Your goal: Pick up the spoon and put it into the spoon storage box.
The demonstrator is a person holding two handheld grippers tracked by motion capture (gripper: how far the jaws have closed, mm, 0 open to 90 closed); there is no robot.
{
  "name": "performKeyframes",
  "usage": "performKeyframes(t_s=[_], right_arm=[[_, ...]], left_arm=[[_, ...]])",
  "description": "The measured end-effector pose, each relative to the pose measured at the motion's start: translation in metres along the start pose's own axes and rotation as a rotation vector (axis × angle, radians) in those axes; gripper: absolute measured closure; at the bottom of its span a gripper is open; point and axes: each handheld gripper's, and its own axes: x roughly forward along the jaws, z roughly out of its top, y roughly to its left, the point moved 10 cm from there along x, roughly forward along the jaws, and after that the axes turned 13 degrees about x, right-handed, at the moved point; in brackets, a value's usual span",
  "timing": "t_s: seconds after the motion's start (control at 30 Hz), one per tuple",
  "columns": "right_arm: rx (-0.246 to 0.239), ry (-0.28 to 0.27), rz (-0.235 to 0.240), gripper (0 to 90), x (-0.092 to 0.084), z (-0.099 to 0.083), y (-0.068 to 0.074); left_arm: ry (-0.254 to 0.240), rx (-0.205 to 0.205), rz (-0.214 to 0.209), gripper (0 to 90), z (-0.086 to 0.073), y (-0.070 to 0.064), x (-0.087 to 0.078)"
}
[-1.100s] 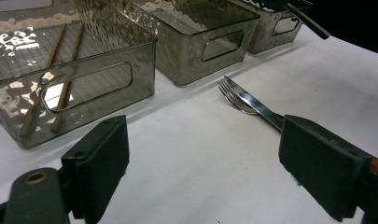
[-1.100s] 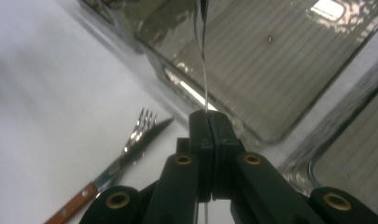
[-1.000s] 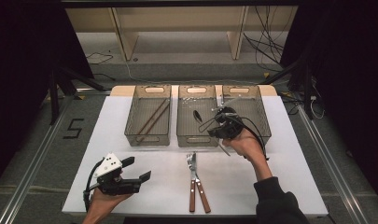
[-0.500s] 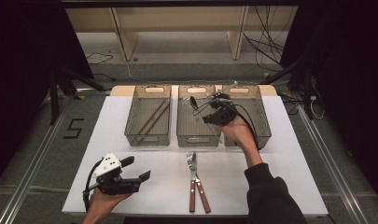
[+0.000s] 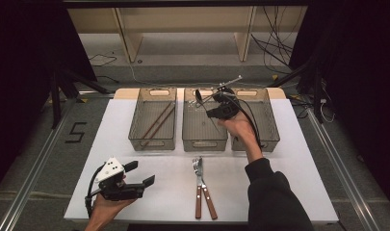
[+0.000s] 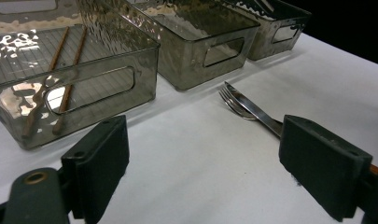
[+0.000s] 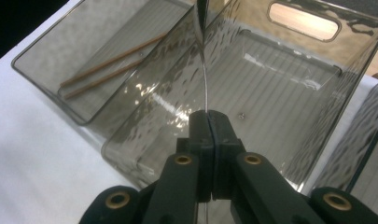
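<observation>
Sorting cutlery is partway done: chopsticks lie in the bin left of the middle bin, the right gripper clamps a spoon above it, and the left gripper waits released; fork and knife remain before it.

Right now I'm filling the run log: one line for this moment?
right gripper: jaws shut on spoon | over middle bin | left gripper: open, idle
</observation>
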Motion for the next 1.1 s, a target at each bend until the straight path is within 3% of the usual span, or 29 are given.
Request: performKeyframes(t_s=[0.4, 1.1], right_arm=[[0.039, -0.018, -0.016, 90.0, 0.015, 0.014, -0.005], [0.073, 0.027, -0.055, 89.1, 0.046, 0.002, -0.017]], left_arm=[[-0.005, 0.004, 0.003, 15.9, 0.000, 0.001, -0.001], [-0.002, 0.008, 0.000, 15.8, 0.000, 0.001, -0.001]])
